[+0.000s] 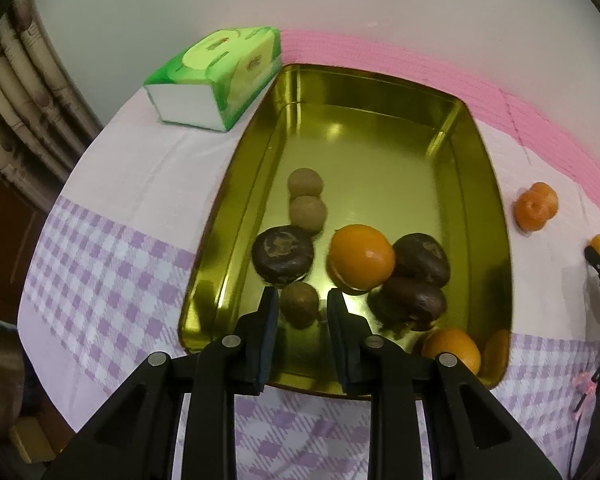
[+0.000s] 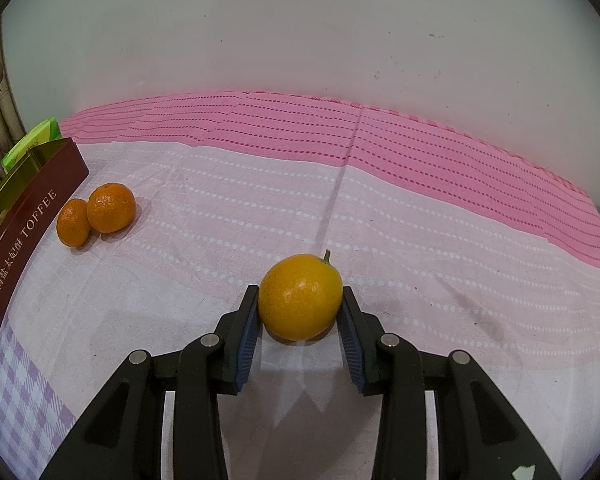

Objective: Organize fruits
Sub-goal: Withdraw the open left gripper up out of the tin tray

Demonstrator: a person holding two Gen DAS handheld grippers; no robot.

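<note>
A golden tin tray [image 1: 380, 152] holds two tan round fruits [image 1: 306, 184], three dark brown fruits [image 1: 282, 254] and two orange fruits [image 1: 362, 258]. My left gripper [image 1: 300, 294] hangs over the tray's near end, shut on a small brown round fruit [image 1: 299, 307]. In the right wrist view my right gripper [image 2: 300, 289] is shut on a small orange fruit with a stem [image 2: 300, 300], at or just above the pink cloth. That gripper's tip and fruit [image 1: 599, 242] also show at the left wrist view's right edge. Two mandarins [image 2: 110, 208] lie beside the tray's maroon outer wall [image 2: 32, 232].
A green tissue pack [image 1: 220, 76] lies against the tray's far left corner. The table wears a pink and lilac checked cloth [image 2: 380, 216] and backs onto a white wall. Curtains [image 1: 16, 92] hang at the far left, where the table drops off.
</note>
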